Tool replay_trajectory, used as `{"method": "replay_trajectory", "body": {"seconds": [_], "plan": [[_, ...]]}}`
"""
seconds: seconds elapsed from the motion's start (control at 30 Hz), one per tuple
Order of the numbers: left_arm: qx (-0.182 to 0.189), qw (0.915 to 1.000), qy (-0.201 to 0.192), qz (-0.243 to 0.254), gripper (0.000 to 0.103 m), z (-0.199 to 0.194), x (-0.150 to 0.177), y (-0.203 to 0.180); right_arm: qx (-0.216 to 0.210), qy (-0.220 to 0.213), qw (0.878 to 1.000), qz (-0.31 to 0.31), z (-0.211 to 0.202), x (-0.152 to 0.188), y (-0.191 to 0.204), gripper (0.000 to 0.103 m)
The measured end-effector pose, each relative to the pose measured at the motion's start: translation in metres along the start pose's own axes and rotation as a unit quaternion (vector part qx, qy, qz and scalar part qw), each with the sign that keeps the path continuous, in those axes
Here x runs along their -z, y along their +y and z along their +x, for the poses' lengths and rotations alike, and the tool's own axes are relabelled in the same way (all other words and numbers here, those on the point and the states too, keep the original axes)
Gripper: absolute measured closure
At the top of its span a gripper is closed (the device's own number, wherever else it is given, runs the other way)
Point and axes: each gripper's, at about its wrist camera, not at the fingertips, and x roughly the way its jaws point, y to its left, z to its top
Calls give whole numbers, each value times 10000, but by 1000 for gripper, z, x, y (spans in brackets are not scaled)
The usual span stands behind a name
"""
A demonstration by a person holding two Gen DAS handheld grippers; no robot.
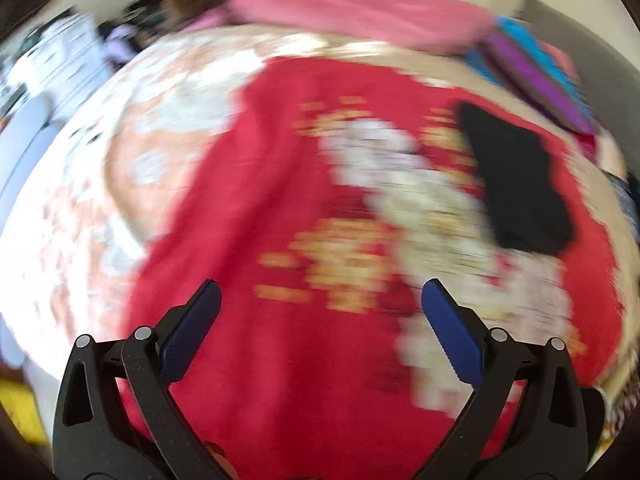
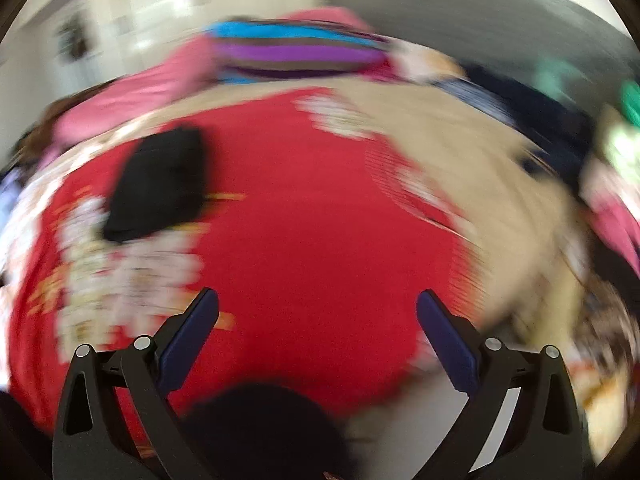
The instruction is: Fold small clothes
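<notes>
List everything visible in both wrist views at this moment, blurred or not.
red blanket: one, red with white and orange pattern, spread under both grippers
black garment: one, black, lying on the red blanket
pink fabric: one, pink, along the far edge
striped cloth: one, blue, purple and brown, far side beside the pink fabric
dark shape: one, black, bottom of the right view, too blurred to identify
left gripper: open, empty
right gripper: open, empty

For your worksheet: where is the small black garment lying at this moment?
The black garment lies on the red patterned blanket, right of centre in the left wrist view and upper left in the right wrist view, below the striped cloth.
</notes>
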Motion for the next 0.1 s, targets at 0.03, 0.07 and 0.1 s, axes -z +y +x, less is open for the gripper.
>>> {"method": "replay_trajectory", "body": {"seconds": [0.03, 0.07, 0.1], "plan": [[-209, 9996, 43, -169, 9, 9, -4, 25, 325, 49, 9990, 308, 4, 9, -26, 4], [-429, 9984, 79, -366, 9, 18, -8, 52, 695, 124, 9954, 647, 8, 18, -52, 4], [-729, 9954, 83, -609, 9, 28, -13, 87, 1112, 200, 9884, 1013, 12, 28, -80, 4]]}}
